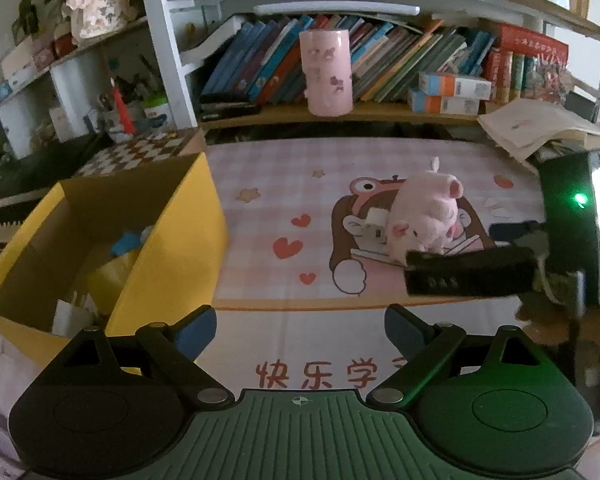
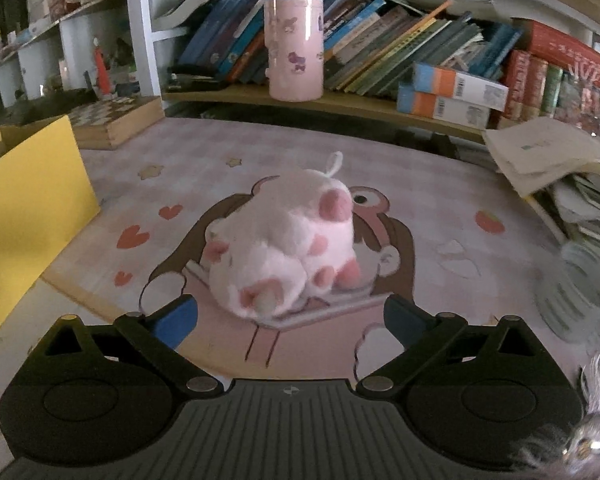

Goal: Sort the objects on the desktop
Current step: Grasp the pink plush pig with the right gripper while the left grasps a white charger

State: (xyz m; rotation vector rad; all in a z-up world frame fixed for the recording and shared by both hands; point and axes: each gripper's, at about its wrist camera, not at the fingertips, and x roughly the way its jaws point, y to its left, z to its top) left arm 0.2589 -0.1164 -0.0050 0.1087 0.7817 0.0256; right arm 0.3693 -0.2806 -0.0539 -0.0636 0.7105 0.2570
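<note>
right gripper (image 2: 290, 318) lines up on the pink plush (image 2: 284, 248), jaws spread wide and empty, toy just ahead of the tips. it lies on its side mid-mat (image 2: 452, 208), well apart from the yellow box (image 1: 168, 236). left gripper (image 1: 300, 334) hangs wide open too, nothing in it, beside that box. plush looks light, soft, squashy, not fragile; i'd pinch the round body across its middle, deep enough that the fur won't slip.

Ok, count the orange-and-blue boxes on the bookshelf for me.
2. They are stacked at the right of the shelf in front of the leaning books: the upper box lies on the lower box. More could be hidden behind the books.
</note>
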